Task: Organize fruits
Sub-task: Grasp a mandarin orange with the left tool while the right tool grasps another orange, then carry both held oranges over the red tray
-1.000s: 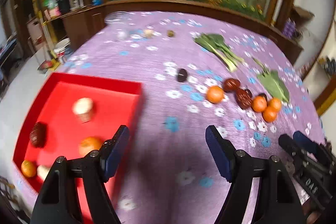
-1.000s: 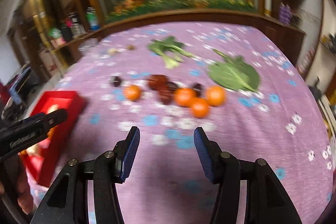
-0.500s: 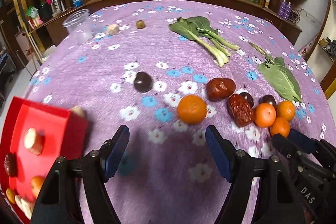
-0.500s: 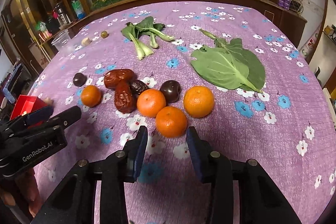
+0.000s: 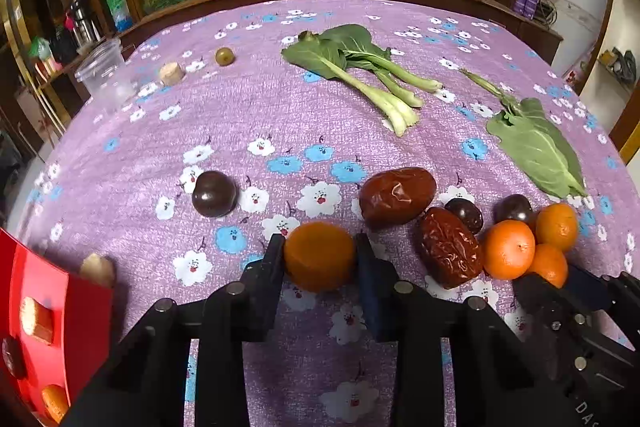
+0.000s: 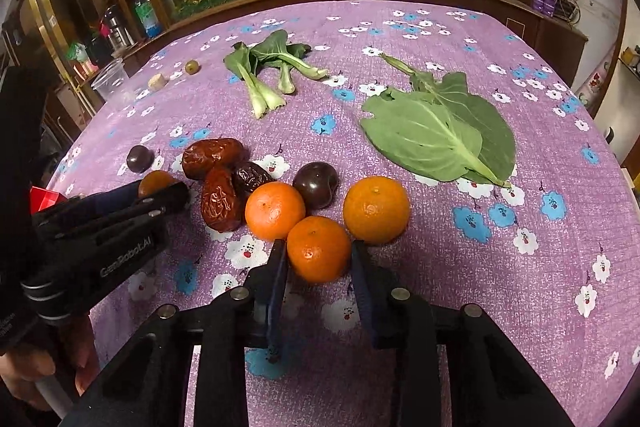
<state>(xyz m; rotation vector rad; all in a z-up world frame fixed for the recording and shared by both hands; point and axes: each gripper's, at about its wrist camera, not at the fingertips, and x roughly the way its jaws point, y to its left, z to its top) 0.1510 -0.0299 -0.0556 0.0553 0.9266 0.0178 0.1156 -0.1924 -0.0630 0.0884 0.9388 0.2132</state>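
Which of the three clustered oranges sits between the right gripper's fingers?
The nearest orange, at the front of the trio, sits between the right gripper fingers. The other two oranges lie behind it, outside the fingers.

Two low, close wrist views, shared fruit cluster.

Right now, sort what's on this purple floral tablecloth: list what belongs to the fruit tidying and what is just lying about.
Job:
small round orange between the left claw fingers
orange mandarin between the right claw fingers
two more mandarins
wrinkled red dates
dark round plums
red plastic tray

Lying about:
green bok choy stalks
flat green leaves
clear plastic cup
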